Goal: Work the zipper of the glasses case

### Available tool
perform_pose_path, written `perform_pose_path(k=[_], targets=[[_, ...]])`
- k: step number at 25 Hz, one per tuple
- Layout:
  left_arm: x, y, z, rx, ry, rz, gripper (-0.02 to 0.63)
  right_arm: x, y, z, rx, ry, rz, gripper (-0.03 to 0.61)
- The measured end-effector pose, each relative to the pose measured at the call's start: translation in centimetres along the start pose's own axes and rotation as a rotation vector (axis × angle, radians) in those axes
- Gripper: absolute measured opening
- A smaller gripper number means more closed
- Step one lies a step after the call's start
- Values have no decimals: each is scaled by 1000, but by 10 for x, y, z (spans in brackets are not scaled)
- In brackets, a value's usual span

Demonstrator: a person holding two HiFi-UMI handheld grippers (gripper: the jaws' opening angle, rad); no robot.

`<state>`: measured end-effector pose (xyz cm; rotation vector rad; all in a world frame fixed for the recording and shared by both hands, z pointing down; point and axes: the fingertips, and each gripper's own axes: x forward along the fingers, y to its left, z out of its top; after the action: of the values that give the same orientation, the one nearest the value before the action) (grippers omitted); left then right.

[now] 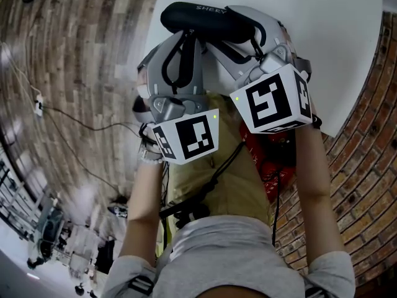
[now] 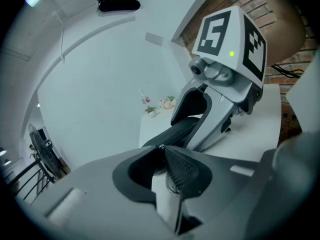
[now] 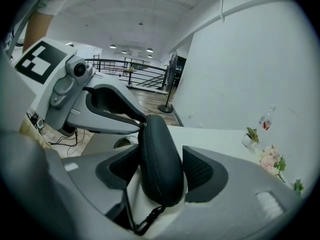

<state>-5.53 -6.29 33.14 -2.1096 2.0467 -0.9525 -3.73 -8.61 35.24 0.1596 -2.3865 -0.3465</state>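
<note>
Black glasses case clamped by R gripper as anchor; L gripper pinches zip pull at case's tip.

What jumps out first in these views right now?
The black glasses case is held over the white table in the right gripper, whose pads clamp its sides. At its other end, the left gripper pinches the zipper pull with nearly touching jaws.

The person wears a grey shirt with short sleeves and khaki trousers. The left claw and right claw are grey with black ribbed pads. Each carries a white cube with black square markers.
</note>
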Motion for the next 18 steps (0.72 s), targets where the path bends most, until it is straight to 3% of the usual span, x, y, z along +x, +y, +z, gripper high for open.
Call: perform_pose_path(k=[7, 18], targets=[[-1, 0, 0, 4, 16, 49, 20, -3, -2, 0, 2, -7, 0, 272], [-4, 1, 3, -63, 15, -17, 23, -2, 5, -3, -50, 33, -17, 270]])
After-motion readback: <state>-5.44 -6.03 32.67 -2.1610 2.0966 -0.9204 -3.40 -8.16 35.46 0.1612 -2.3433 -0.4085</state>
